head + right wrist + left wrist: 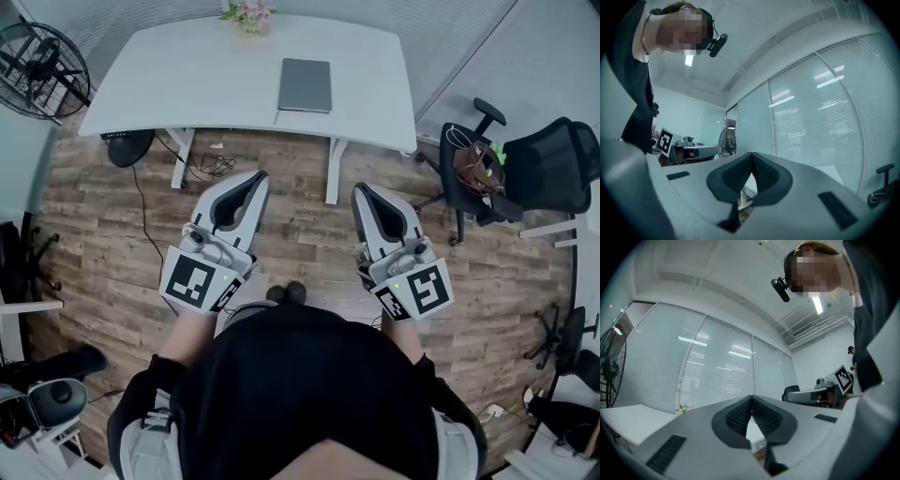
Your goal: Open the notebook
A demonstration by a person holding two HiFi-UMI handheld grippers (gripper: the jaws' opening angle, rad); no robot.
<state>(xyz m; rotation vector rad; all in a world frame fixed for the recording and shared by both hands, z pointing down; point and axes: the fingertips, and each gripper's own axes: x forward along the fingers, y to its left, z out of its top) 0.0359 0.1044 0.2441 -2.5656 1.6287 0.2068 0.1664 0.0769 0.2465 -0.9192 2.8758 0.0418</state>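
Notebook: closed, grey, lying flat on the white desk at 12 o'clock from the person, slightly right of the desk's middle and well apart from both grippers.
Left gripper: jaws pressed together with nothing between them, held over the wooden floor at 11 o'clock, tips aimed at the desk.
Right gripper: also pressed together and empty, at 1 o'clock, level with its partner.
Why held so: both tools sit side by side in front of the body with the desk well ahead, which reads as an approach. The cover lies flat, so opening looks not yet begun.
Surroundings: fan at 10 o'clock, flowers at the desk's far edge, office chair at 2 o'clock.
Hard to make out: which edge of the notebook is the spine cannot be told.
Hidden or cut off: neither gripper view shows the notebook, only window blinds beyond the jaws. The flowers are cropped at the top, and the person's body covers the floor at 6 o'clock.
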